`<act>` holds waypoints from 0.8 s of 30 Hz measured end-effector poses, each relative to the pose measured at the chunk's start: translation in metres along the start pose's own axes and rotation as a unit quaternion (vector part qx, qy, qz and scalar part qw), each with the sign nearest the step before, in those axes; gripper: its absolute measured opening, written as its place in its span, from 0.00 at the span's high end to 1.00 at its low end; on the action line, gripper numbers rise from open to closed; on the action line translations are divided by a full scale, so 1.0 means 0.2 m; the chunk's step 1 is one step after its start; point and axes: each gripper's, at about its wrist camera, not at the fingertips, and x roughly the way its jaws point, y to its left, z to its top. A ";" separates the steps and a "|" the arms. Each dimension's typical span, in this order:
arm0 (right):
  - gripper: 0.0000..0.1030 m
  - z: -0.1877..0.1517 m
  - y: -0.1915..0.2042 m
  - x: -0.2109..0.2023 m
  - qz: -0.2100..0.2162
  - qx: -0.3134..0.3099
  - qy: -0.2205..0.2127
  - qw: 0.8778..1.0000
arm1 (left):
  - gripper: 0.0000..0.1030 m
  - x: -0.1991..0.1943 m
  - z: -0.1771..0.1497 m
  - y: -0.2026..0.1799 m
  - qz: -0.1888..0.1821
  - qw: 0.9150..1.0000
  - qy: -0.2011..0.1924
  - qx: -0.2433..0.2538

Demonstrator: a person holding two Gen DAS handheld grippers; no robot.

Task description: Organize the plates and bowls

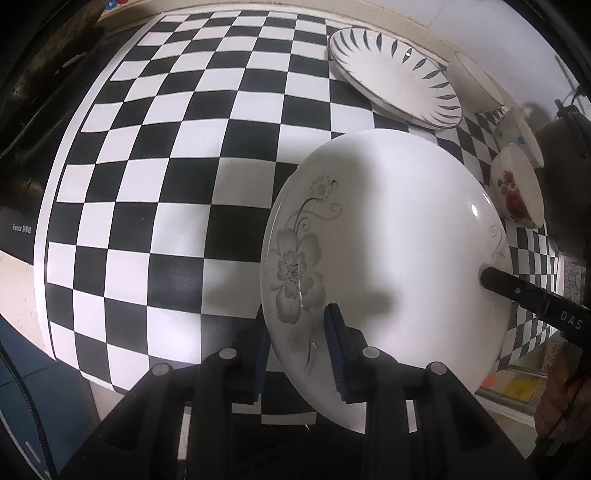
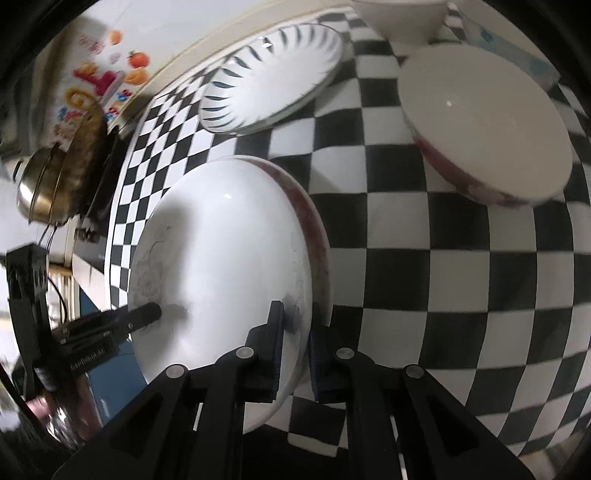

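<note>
A white plate (image 1: 388, 240) with a grey flower print is held tilted just above the checkered tabletop (image 1: 166, 184). My left gripper (image 1: 295, 313) is shut on its near rim by the flower. On the opposite rim my right gripper (image 2: 295, 307) is also shut, and one of its fingers (image 1: 517, 295) shows in the left wrist view. In the right wrist view the plate (image 2: 221, 258) fills the lower left, with a left finger (image 2: 144, 315) on its far edge. A reddish rim (image 2: 319, 240) shows just behind the plate; I cannot tell what it belongs to.
A plate with dark leaf strokes (image 1: 395, 74) (image 2: 273, 74) lies at the back. A red-flowered bowl (image 1: 517, 188) (image 2: 484, 136), a plain white bowl (image 1: 476, 81) (image 2: 399, 14) and a blue-dotted bowl (image 1: 517, 129) stand to the right. A metal pot (image 2: 48, 184) sits off the cloth's left.
</note>
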 end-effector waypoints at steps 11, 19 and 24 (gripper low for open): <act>0.87 0.02 -0.07 0.03 0.034 0.074 0.049 0.995 | 0.74 0.00 0.02 0.04 -0.004 0.999 0.031 -0.021; 0.85 0.03 -0.08 0.00 0.039 0.100 0.064 0.992 | 0.74 0.03 0.03 -0.03 0.007 0.999 0.039 -0.003; 0.85 0.04 -0.06 0.00 0.024 0.091 0.070 0.993 | 0.74 0.05 0.02 -0.06 0.011 0.999 0.045 0.008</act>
